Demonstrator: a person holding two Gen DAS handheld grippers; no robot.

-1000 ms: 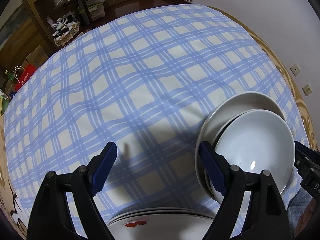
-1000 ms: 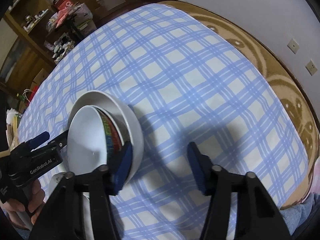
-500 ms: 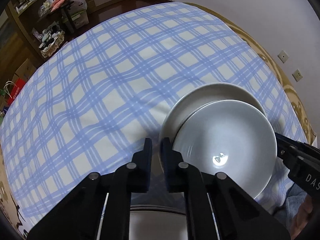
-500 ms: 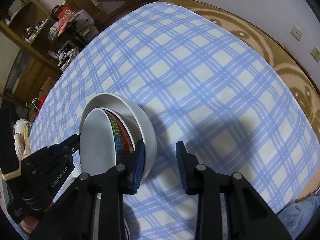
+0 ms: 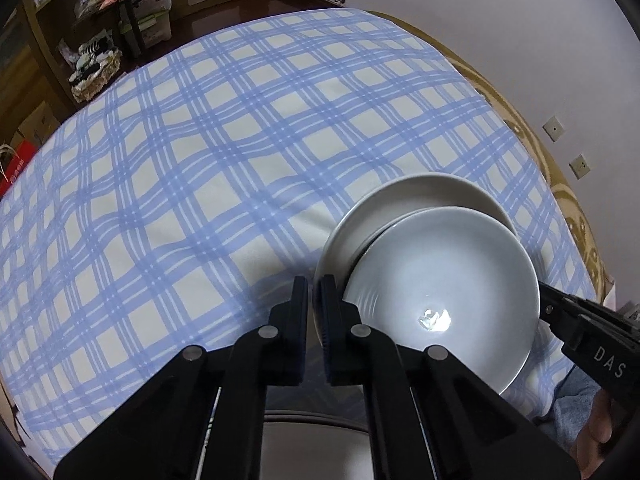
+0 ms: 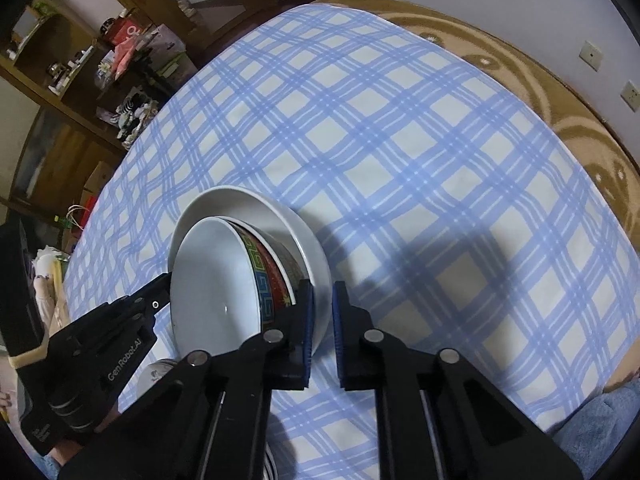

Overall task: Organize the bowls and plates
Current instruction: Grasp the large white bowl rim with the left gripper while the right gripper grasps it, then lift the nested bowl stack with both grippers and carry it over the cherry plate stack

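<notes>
A checked cloth (image 5: 200,200) in blue and white covers almost all of the table. Under it lies a brown patterned cloth (image 6: 520,64) that shows along the far edge, near the wall. At the back left are wooden shelves (image 6: 60,60) full of small things that I cannot make out.

On the checked cloth, at the near side of the table, stands the large white bowl (image 5: 400,204). Inside it sits a smaller inner bowl (image 5: 440,280), white on the inside. Its outside has a band in red, green and blue, which shows in the right wrist view. The inner bowl leans toward me and does not sit level in the large one.

I hold the large white bowl from both sides. My left gripper (image 5: 315,300) is nearly fully closed, with the left rim of this bowl pinched between its pads. My right gripper (image 6: 322,312) is on the opposite rim. Its jaws are closing, the wall of the bowl is between them, and only a narrow gap is left.

Just under my left gripper, at the near table edge, lies a plate (image 5: 312,452), mostly hidden by the gripper. Two wall sockets (image 5: 554,128) are on the pale wall to the right.
</notes>
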